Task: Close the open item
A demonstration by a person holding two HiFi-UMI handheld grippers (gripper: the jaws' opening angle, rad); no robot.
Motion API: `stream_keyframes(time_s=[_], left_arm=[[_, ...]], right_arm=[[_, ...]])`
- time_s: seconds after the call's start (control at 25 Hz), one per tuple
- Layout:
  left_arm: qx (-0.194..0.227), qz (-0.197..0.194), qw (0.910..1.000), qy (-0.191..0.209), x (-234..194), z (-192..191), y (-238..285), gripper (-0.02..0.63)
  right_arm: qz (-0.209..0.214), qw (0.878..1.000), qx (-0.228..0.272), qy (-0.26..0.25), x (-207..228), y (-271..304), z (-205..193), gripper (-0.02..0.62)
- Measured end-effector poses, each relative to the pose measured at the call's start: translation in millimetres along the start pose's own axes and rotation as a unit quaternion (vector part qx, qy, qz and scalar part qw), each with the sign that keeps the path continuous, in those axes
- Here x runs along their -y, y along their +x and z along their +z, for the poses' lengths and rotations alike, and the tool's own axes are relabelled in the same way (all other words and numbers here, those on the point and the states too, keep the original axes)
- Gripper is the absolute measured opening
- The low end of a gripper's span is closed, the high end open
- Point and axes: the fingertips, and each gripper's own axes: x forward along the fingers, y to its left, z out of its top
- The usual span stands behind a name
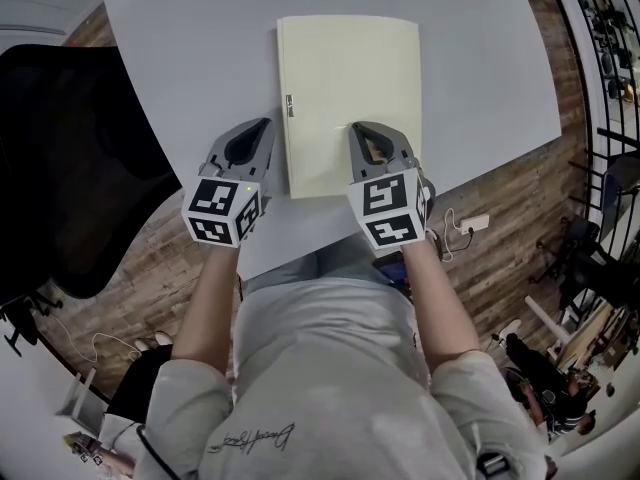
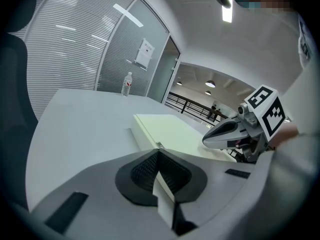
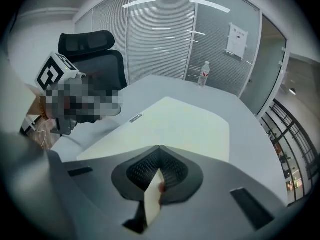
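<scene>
A pale yellow folder [image 1: 350,88] lies flat with its cover down on the grey table [image 1: 180,58], spine with a small label on its left side. My left gripper [image 1: 262,125] is shut with nothing in it, just left of the folder's near left corner. In the left gripper view its jaws [image 2: 159,151] meet, with the folder [image 2: 170,129] ahead to the right. My right gripper [image 1: 357,128] is shut and empty, its tip over the folder's near edge. The folder [image 3: 175,124] fills the right gripper view beyond the jaws [image 3: 159,148]. Whether that tip touches the cover I cannot tell.
A black office chair [image 1: 70,168] stands left of the table. A water bottle [image 3: 203,74] stands at the table's far edge before a glass wall. The table's near edge runs just under both grippers, against the person's body. A power strip [image 1: 470,223] lies on the wooden floor, right.
</scene>
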Motion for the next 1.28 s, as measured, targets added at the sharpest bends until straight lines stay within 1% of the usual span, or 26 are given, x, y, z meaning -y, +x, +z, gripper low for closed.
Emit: stream_keyframes(time_s=[0.24, 0.4, 0.68, 0.84, 1.0, 1.12, 1.28], left_arm=[[0.014, -0.005, 0.9997, 0.019, 13, 15, -13, 0.009], [0.022, -0.004, 0.9989, 0.041, 25, 22, -29, 0.009], [0.035, -0.018, 0.9981, 0.048, 56, 29, -47, 0.009], [0.043, -0.024, 0.9972, 0.057, 68, 37, -55, 0.009], [0.054, -0.030, 0.9960, 0.064, 81, 51, -63, 0.009], [0.059, -0.032, 0.9955, 0.067, 93, 57, -67, 0.009], [0.060, -0.045, 0.9941, 0.078, 117, 62, -74, 0.009]], right_arm=[[0.001, 0.999, 0.029, 0.022, 2, -20, 4, 0.012], [0.000, 0.999, 0.041, 0.021, -1, -35, 2, 0.012], [0.014, 0.997, 0.065, 0.042, -1, -65, -4, 0.012], [0.027, 0.994, 0.086, 0.066, 2, -81, -6, 0.012], [0.044, 0.988, 0.112, 0.095, 5, -99, -2, 0.012], [0.051, 0.985, 0.129, 0.105, 5, -113, 1, 0.012], [0.058, 0.981, 0.153, 0.108, 7, -134, 9, 0.012]])
